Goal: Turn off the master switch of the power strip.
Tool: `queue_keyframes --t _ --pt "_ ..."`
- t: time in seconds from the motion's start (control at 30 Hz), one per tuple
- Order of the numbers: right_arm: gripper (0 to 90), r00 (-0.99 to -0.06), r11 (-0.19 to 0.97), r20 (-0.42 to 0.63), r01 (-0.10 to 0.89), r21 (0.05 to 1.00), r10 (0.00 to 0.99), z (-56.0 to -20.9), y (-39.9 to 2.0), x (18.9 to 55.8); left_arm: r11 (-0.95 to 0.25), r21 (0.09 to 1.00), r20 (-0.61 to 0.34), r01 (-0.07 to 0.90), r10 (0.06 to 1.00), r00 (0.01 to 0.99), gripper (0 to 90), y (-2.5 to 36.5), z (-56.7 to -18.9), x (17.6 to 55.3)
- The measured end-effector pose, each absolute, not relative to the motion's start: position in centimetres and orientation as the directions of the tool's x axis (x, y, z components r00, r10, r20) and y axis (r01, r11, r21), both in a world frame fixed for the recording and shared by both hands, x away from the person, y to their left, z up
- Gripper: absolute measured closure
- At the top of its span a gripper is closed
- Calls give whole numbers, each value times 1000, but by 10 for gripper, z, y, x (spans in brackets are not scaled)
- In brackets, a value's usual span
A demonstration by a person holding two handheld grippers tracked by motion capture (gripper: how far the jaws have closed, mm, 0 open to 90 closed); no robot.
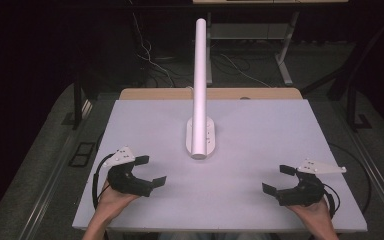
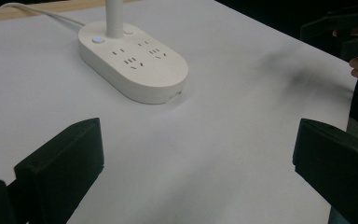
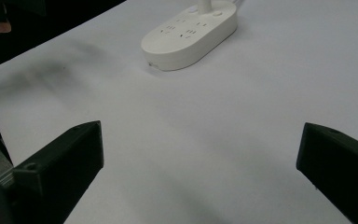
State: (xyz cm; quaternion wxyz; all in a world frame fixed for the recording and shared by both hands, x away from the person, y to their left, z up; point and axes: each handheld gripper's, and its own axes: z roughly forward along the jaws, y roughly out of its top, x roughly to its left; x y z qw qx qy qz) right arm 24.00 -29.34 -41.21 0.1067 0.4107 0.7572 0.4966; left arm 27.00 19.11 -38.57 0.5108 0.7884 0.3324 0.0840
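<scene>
left gripper (image 1: 151, 170) fingers wide apart, holding nothing; right gripper (image 1: 279, 179) likewise

White power strip (image 1: 200, 140) w/ white post (image 1: 200, 75), pale lavender-white table (image 1: 280, 135), black tools, grey plates.

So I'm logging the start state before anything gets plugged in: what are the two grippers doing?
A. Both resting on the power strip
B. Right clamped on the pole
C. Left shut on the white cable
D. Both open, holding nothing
D: the left gripper and right gripper each show jaws spread wide over bare table, short of the power strip.
</scene>
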Motion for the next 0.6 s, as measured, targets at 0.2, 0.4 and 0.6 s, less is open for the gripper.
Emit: queue_keyframes --t 0.2,0.4,0.6 --pt "0 -640 169 245 514 841 728 -412 -294 240 -269 857 -202 439 608 768 9 189 -379 279" --pt "0 -641 169 246 514 841 727 -412 -294 240 -285 852 -197 440 605 772 8 185 -375 288" --pt "0 -641 171 246 516 839 727 -412 -294 239 -291 848 -195 443 606 771 8 182 -372 296"
